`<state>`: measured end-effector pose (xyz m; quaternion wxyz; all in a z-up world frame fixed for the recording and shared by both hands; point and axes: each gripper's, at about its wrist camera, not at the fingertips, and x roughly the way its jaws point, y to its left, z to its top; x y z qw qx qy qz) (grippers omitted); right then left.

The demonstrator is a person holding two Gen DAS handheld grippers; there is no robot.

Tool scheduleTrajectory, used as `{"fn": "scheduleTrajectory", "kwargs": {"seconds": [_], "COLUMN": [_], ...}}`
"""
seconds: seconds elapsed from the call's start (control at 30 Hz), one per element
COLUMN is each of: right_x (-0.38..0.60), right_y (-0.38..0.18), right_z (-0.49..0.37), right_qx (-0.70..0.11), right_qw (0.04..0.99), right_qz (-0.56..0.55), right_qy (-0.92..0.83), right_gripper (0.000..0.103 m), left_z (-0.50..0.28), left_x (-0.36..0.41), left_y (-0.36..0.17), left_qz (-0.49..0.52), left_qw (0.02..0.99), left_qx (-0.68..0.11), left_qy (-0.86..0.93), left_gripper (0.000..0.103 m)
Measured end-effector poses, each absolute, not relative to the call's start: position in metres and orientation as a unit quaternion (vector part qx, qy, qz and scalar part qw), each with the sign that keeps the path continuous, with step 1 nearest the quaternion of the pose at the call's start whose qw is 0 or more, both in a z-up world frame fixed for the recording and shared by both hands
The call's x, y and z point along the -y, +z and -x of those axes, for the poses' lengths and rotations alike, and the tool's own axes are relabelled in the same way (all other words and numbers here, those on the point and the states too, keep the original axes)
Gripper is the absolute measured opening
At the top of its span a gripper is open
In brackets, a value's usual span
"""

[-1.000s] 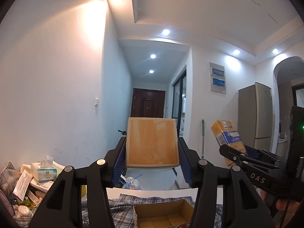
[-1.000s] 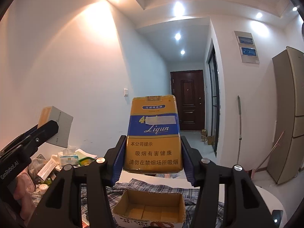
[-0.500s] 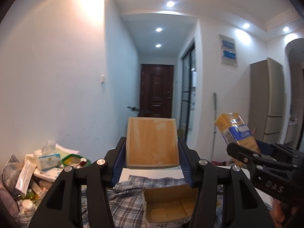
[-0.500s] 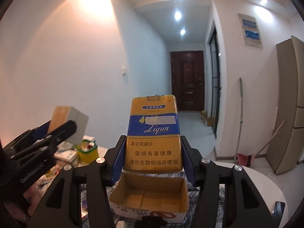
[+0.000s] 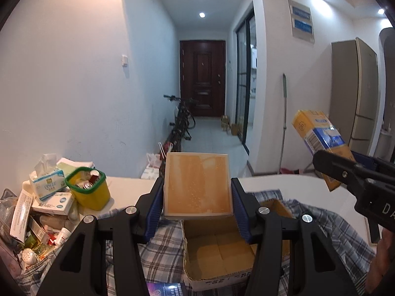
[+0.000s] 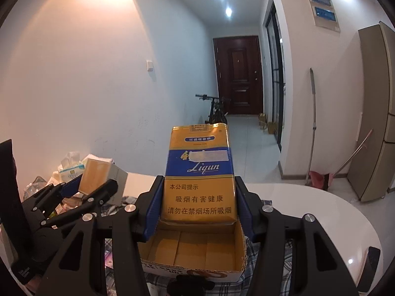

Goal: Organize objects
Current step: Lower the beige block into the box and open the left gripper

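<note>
Centrally in the left wrist view, a square orange-faced box is clamped upright between the blue pads of the left gripper. Below it, toward six o'clock, an open cardboard box is seen resting on a plaid cloth, which is spread over a white table. At three o'clock, the right gripper is seen gripping a tilted yellow-and-blue cigarette pack.

In the right wrist view, the same cigarette pack is held upright between the pads of the right gripper, directly above the open cardboard box. The left gripper is visible at nine o'clock with the square box pinched in it.

At nine o'clock in the left view, a yellow tub with a green rim, a tissue pack and other clutter are piled near the table's edge.
</note>
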<state>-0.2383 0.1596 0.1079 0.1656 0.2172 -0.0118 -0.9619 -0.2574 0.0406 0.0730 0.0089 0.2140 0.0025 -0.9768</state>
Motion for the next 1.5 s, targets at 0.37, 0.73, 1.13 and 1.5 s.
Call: {"fn": "scheduleTrajectory", "kwargs": {"seconds": [0.37,0.73,1.13,1.5], "right_x": [-0.153,-0.151,-0.144,-0.144], "right_y": [0.067,0.052,0.052,0.053], "right_z": [0.27,0.283,0.279,0.281], "right_qx": [0.017,0.012,-0.003,0.003], "right_qw": [0.162,0.156,0.157,0.155], "right_qz": [-0.29,-0.317,-0.314,-0.313], "right_qy": [-0.943,-0.935,-0.936,-0.937], "right_gripper": [0.053,0.053,0.053,0.053], "left_z": [0.317,0.33,0.351,0.343], "left_x": [-0.049,-0.045,-0.022,-0.037], "left_y": [0.005,-0.022,-0.04,-0.03], "left_qz": [-0.347,-0.373,-0.387,-0.372], "left_qw": [-0.035,-0.019,0.007,-0.008], "left_qx": [-0.016,-0.018,-0.012,0.015], "left_qy": [-0.937,-0.927,-0.922,-0.928], "left_gripper": [0.054,0.054,0.054,0.086]}}
